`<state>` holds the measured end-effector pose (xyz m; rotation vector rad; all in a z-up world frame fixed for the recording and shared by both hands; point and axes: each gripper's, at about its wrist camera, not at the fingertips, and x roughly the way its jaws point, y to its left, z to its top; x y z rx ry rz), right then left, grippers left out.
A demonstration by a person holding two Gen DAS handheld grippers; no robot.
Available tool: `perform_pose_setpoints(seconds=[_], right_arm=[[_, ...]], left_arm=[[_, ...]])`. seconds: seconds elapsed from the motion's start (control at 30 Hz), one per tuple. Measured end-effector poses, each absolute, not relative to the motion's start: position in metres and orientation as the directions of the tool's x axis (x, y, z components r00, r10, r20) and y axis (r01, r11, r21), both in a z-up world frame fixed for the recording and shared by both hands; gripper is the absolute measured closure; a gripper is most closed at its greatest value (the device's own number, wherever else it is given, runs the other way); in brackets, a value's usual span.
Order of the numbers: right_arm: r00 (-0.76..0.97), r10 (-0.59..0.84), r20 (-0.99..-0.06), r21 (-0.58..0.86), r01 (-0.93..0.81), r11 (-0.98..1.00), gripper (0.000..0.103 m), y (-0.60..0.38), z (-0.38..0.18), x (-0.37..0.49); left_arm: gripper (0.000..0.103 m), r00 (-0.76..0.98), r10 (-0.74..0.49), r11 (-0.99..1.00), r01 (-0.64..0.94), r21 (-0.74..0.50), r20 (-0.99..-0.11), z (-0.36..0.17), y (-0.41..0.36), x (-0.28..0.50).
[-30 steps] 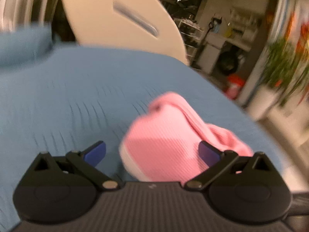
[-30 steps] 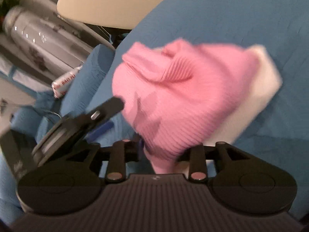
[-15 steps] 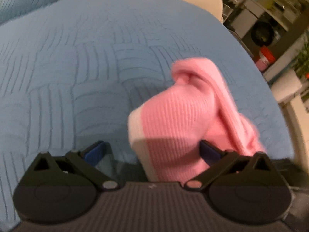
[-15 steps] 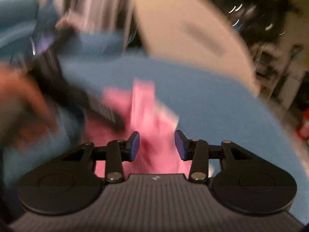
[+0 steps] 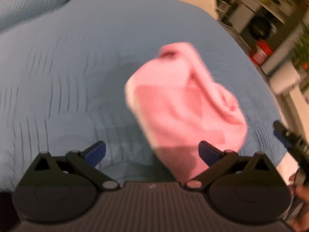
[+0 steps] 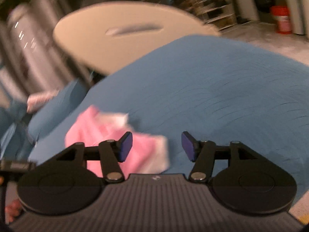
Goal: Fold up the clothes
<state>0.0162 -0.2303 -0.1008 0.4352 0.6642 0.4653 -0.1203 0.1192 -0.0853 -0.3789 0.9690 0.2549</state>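
One pink garment [image 5: 185, 104], white-edged, bunched on blue bedspread [image 5: 77, 67]; image blurred.

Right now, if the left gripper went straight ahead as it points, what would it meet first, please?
Probably the pink garment, lying on the blue cover just beyond the open left gripper; blur leaves depth uncertain.

Blue quilted bedspread [image 6: 222, 89], beige round table [image 6: 135, 38], orange bucket [image 6: 283, 19].

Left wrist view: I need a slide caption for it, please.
Open left gripper above a folded pink garment lying on a blue bedspread.
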Motion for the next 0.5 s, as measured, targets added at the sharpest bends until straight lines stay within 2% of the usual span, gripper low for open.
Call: perform_pose_setpoints(seconds=[0.03,0.23,0.5], right_arm=[[0.702,0.537,-0.468,0.594,-0.2,0.779,0.019,-0.245,-0.109,0.023],[0.698,0.563,-0.442,0.841,0.103,0.531,0.018,-0.293,-0.156,0.052],[0.69,0.602,-0.401,0.858,0.052,0.512,0.018,-0.28,-0.159,0.058]], left_arm=[[0.0,0.552,0.061,0.92,-0.355,-0.168,-0.832,-0.078,0.111,-0.116],[0.0,0.571,0.158,0.954,-0.3,-0.026,-0.806,-0.046,0.063,-0.099],[0.0,0.537,0.171,0.96,-0.278,0.018,-0.826,-0.048,0.043,-0.089]])
